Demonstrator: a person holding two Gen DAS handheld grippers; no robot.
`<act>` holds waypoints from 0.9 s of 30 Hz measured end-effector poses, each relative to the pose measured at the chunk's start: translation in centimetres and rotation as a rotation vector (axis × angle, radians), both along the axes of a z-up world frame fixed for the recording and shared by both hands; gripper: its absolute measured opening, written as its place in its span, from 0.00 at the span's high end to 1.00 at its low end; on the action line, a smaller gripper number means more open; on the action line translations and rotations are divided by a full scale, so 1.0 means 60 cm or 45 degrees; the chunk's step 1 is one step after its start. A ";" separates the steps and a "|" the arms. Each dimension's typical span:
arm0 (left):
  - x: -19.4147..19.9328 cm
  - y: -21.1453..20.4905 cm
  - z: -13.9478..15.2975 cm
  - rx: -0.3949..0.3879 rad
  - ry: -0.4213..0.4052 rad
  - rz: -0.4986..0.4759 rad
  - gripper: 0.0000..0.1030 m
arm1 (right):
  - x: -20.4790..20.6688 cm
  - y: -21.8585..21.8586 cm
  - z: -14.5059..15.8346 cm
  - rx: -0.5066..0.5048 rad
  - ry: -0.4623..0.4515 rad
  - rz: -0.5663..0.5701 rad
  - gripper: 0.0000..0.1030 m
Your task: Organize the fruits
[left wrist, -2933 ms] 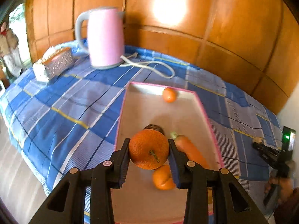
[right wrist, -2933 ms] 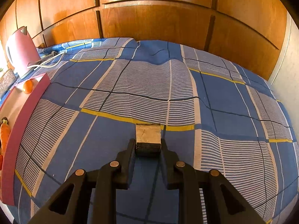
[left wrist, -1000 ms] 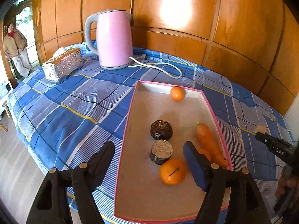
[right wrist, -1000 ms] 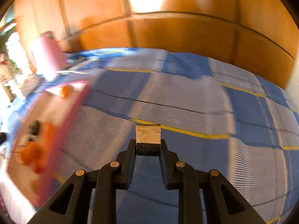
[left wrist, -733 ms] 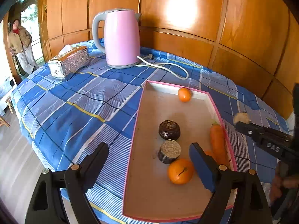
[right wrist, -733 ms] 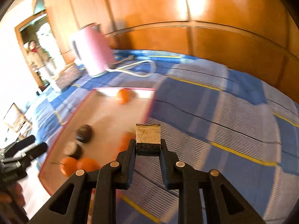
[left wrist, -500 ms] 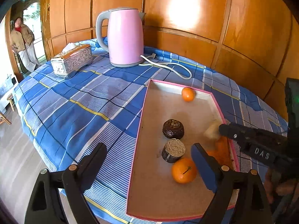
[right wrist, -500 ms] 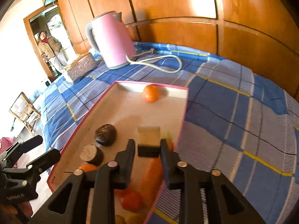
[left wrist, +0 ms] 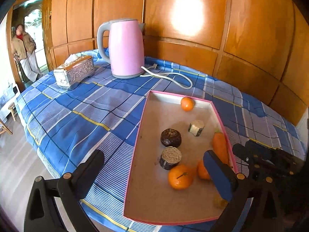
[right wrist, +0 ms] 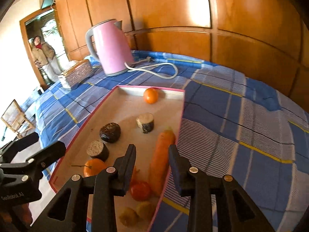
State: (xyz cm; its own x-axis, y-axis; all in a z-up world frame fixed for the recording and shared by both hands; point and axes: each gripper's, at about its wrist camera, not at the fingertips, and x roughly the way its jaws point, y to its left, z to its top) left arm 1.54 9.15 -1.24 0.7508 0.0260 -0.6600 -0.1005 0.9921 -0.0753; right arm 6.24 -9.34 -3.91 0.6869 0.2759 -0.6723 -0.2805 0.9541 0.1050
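Fruits in pink tray (left wrist: 143, 127), left gripper (left wrist: 154, 166) wide open and empty, right gripper (right wrist: 152, 159) just parted, holding nothing

The left gripper (left wrist: 154, 166) points downward, its jaws just opened wide and empty. The right gripper (right wrist: 152, 160) tilts down too, jaws slightly parted, gripping nothing.

Left gripper (left wrist: 154, 166): black plastic frame, brass rivets, blue pads (left wrist: 218, 176), white lettering on its body. Right gripper (right wrist: 152, 156): same black frame, rivets, dark-blue pads.

oranges (left wrist: 180, 176), carrot (left wrist: 219, 148) — in pink tray (left wrist: 135, 154)
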 end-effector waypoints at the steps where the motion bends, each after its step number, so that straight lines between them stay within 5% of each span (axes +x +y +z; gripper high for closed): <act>1: -0.003 -0.004 0.002 0.009 -0.004 -0.002 0.00 | -0.007 -0.002 0.000 -0.015 -0.014 -0.018 0.66; 10: -0.019 -0.041 0.006 0.093 -0.035 -0.024 0.00 | -0.046 -0.026 -0.003 -0.050 -0.064 -0.148 0.65; 27: -0.019 -0.046 -0.003 0.073 -0.024 -0.028 0.00 | -0.062 -0.024 -0.007 -0.070 -0.083 -0.162 0.65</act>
